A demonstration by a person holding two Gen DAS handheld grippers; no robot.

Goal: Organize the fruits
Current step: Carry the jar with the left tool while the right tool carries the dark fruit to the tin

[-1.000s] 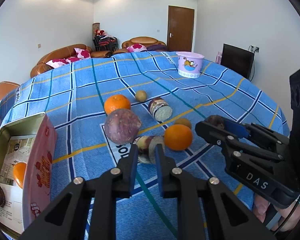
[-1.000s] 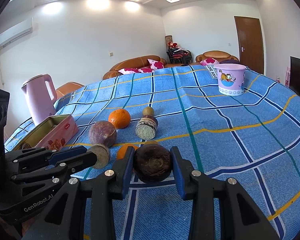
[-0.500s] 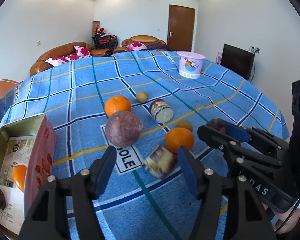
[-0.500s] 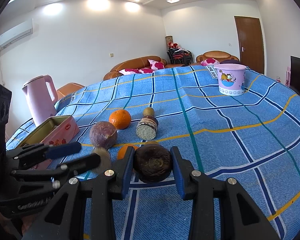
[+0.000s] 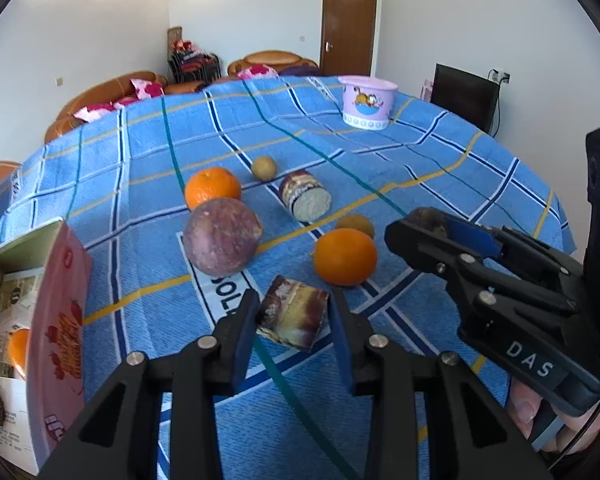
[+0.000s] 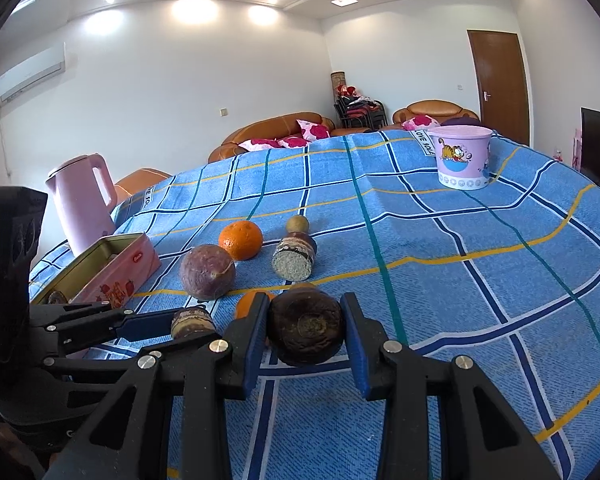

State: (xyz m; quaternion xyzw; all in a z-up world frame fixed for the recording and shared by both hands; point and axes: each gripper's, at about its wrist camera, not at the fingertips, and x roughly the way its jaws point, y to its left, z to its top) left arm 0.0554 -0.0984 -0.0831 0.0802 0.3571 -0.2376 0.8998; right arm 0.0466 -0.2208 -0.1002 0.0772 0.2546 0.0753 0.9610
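Blue tablecloth (image 6: 480,280): pink kettle (image 6: 82,200) only in right view.

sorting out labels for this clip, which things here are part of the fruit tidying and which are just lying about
Part of the job: left gripper closing around cut fruit piece; right gripper shut on dark round fruit; oranges; purple fruit; pink tin.

Lying about: pink kettle; cartoon tub; sofas.

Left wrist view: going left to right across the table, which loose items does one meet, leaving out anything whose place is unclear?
Pink tin → purple round fruit → cut fruit piece between the left gripper's closing fingers → near orange → right gripper holding a dark fruit.
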